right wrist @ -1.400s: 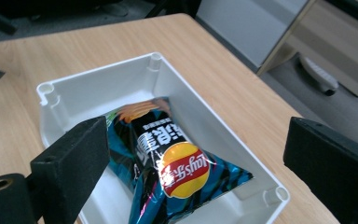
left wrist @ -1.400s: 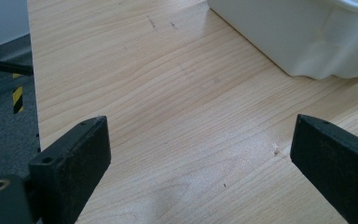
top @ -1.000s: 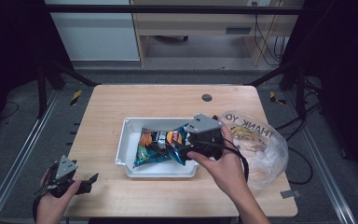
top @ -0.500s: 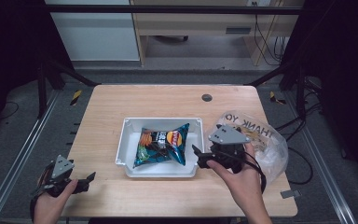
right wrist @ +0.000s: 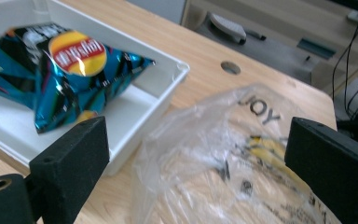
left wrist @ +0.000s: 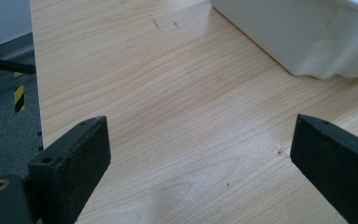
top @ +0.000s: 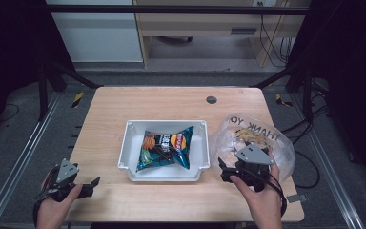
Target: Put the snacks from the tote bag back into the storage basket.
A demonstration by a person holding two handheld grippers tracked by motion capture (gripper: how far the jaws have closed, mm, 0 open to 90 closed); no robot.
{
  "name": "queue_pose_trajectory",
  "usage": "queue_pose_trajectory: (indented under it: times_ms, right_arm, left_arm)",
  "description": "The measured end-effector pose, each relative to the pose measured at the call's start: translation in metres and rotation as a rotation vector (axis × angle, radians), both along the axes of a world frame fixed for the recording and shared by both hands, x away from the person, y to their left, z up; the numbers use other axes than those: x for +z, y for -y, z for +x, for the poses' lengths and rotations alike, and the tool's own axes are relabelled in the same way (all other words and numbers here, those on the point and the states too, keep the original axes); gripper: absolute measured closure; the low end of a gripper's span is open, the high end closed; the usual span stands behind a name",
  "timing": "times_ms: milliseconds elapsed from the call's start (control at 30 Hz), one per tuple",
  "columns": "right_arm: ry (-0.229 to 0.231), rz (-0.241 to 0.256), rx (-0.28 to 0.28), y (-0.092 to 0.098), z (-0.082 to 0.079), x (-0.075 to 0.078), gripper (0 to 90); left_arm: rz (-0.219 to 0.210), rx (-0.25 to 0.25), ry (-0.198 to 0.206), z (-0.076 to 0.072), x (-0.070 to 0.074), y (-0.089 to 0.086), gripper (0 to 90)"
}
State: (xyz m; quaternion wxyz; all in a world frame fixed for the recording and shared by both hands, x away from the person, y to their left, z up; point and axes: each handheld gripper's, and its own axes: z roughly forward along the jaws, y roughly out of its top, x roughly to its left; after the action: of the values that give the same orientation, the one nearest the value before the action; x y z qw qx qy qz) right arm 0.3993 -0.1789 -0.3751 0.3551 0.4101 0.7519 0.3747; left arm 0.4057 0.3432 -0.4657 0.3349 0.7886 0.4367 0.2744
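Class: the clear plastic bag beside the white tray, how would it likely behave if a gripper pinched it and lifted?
The plastic bag looks thin and crumpled, so it would probably sag and fold. Its glossy film may slip between jaws. The items inside would likely shift downward.

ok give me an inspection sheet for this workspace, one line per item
Surface: wooden table, round hole near the far edge.
Job's things: chip bag lying in the white tray; clear plastic bag to the tray's right, something yellow inside.
Clutter: nothing seen.
Grippers: left gripper open over bare wood; right gripper open between tray and plastic bag.
Cables: black ones off the table's right.
Surroundings: metal frame, grey floor.
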Motion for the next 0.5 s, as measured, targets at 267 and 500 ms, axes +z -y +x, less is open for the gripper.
queue_pose_trajectory:
  times_ms: [267,500]
  right_arm:
    - [-0.045,0.020,-0.045,0.015,-0.006,-0.025,6.8]
    - [-0.072,0.026,-0.059,0.022,-0.010,-0.040,6.7]
  left_arm:
    - [0.003,-0.001,-0.001,0.000,0.000,0.001,4.4]
    - [0.003,-0.002,-0.001,0.000,0.000,0.001,4.4]
